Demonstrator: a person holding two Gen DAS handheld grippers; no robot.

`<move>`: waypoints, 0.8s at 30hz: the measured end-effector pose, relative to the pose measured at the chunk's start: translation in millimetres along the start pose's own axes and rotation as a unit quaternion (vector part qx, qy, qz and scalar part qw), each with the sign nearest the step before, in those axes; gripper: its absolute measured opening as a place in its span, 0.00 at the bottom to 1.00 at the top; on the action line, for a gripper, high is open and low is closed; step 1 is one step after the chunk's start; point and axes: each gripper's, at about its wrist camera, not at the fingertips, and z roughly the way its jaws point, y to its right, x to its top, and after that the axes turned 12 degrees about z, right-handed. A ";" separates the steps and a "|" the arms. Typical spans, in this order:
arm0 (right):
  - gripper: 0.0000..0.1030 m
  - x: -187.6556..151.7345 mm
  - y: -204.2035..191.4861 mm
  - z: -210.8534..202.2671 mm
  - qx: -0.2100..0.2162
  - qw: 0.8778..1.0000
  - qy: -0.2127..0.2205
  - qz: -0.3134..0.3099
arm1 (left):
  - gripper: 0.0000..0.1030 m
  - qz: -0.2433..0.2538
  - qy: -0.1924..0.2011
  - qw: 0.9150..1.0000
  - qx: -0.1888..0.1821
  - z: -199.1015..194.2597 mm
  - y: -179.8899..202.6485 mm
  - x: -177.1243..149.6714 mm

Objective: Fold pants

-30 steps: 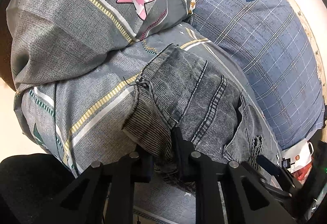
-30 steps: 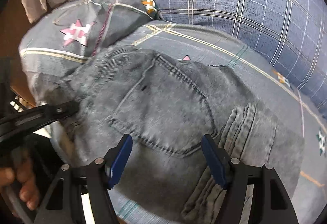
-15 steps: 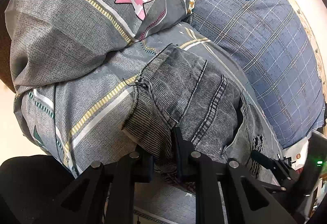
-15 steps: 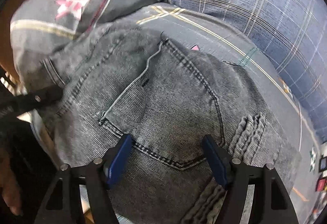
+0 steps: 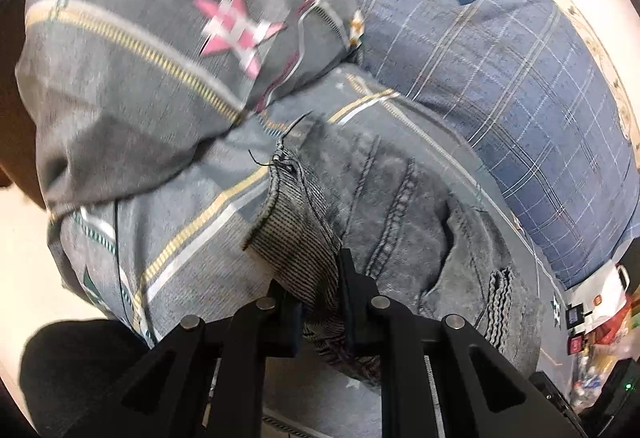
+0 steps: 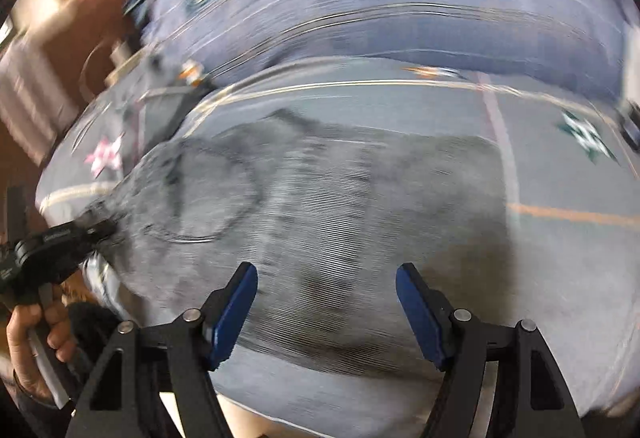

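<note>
Grey denim pants (image 5: 404, 206) lie folded on a bed with a grey striped cover. My left gripper (image 5: 320, 290) is shut on the pants' near edge, where the striped inner side of the cloth shows. In the right wrist view, which is blurred, the pants (image 6: 320, 198) spread below my right gripper (image 6: 326, 302), which is open with blue pads and holds nothing. The left gripper (image 6: 80, 234) shows at that view's left edge, clamped on the pants' corner.
A grey pillow with a pink star (image 5: 168, 50) lies at the back left. A blue plaid pillow with a round emblem (image 5: 500, 50) lies at the back right. Small clutter (image 5: 600, 322) sits past the bed's right edge. A hand (image 6: 36, 342) holds the left gripper.
The right gripper has swung quickly to the right and back from the pants' pocket, blurring its view. The left gripper has stayed clamped on the pants edge and shifted slightly.
</note>
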 end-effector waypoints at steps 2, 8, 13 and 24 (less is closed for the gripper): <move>0.73 -3.1 22.4 -4.4 -0.003 1.000 0.004 0.027 | 0.14 0.017 0.012 1.000 0.007 -6.7 12.9 4.8; 0.73 -13.2 63.6 -19.8 0.017 0.997 0.027 0.074 | 0.12 0.078 0.044 0.996 0.030 -27.1 53.6 16.5; 0.73 -12.9 94.8 -31.9 0.036 0.991 0.054 0.114 | 0.10 0.154 0.085 0.984 0.042 -48.6 107.1 22.0; 0.73 -17.0 172.2 -65.3 0.057 0.962 0.134 0.230 | 0.10 0.410 0.131 0.902 -0.007 -49.5 287.8 -72.0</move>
